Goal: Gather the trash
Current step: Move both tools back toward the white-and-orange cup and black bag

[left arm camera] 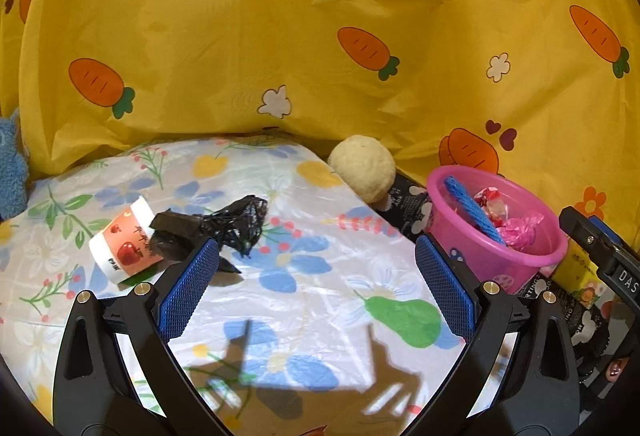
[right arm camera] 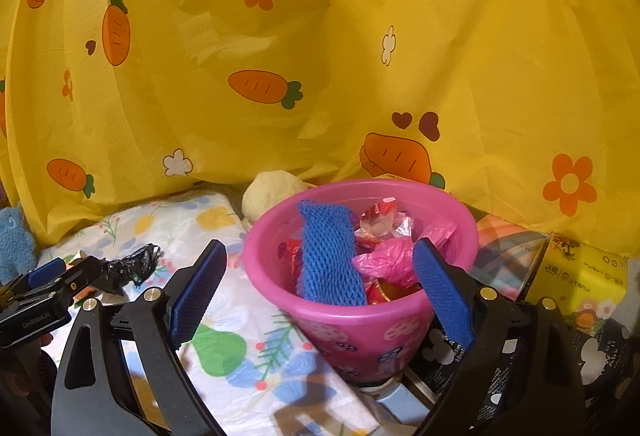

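A crumpled black plastic bag (left arm camera: 218, 226) lies on the floral sheet (left arm camera: 280, 288), touching a tipped white cup with apple print (left arm camera: 122, 246). My left gripper (left arm camera: 316, 276) is open and empty, its left finger just in front of the bag. A pink bucket (left arm camera: 496, 232) at the right holds a blue net, red wrappers and pink plastic. In the right wrist view my right gripper (right arm camera: 320, 284) is open and empty, its fingers either side of the bucket (right arm camera: 360, 324); the black bag (right arm camera: 128, 268) and left gripper (right arm camera: 48, 288) show at the left.
A yellow carrot-print cloth (left arm camera: 320, 36) hangs behind everything. A cream ball (left arm camera: 364, 166) sits behind the sheet, a blue plush toy (left arm camera: 12, 172) at far left. A yellow tissue pack (right arm camera: 580, 284) and patterned boxes (right arm camera: 508, 260) stand right of the bucket.
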`<state>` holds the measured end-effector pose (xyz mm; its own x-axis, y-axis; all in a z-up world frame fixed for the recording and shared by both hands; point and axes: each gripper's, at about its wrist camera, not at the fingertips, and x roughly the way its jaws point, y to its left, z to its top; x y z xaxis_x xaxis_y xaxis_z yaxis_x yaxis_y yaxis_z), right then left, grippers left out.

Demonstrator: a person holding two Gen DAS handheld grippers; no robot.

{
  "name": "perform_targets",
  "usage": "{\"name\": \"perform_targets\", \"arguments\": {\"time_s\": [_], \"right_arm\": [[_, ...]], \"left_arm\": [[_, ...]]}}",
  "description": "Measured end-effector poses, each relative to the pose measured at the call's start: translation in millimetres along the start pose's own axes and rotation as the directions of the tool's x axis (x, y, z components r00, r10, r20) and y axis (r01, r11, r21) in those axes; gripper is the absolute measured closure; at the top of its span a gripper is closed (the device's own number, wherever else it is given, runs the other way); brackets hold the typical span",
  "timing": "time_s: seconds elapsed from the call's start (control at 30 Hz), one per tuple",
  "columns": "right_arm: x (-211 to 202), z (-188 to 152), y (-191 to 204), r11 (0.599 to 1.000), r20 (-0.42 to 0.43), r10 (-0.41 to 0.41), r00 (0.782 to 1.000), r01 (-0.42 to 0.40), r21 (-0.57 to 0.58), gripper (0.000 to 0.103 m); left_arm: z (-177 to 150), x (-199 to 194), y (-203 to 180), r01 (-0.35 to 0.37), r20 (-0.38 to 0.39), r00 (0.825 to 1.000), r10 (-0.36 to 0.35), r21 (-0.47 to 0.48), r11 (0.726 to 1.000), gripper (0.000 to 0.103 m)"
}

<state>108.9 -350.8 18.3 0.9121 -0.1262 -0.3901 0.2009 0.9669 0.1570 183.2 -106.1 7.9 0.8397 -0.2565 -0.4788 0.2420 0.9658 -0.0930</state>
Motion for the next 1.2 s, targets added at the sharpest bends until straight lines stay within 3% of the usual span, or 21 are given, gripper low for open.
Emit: {"name": "perform_targets", "arguments": {"time_s": [0.33, 0.67, 1.03, 1.2], "right_arm": [[0, -17, 53, 0.995, -0.032, 0.073, 0.997, -0.074, -0.062, 0.009], [10, -27, 110, 0.974, -0.087, 0.156, 0.984, -0.168, -0.154, 0.009], [53, -50, 205, 0.897, -0.234, 0.246, 0.941, -0.312, -0.312, 0.009], [81, -57, 243, 0.872, -0.293, 0.260, 0.920, -0.354, -0.338, 0.013]], "left_arm": [[-12, -19, 47, -0.133, 0.002, 0.991, 0.134, -0.007, 0.991, 0.006], [-17, -28, 96, -0.201, -0.015, 0.980, 0.201, -0.053, 0.978, 0.006], [-10, -40, 173, -0.352, -0.019, 0.935, 0.354, -0.167, 0.921, 0.006], [-10, -37, 193, -0.370, -0.029, 0.928, 0.371, -0.176, 0.912, 0.006]]}}
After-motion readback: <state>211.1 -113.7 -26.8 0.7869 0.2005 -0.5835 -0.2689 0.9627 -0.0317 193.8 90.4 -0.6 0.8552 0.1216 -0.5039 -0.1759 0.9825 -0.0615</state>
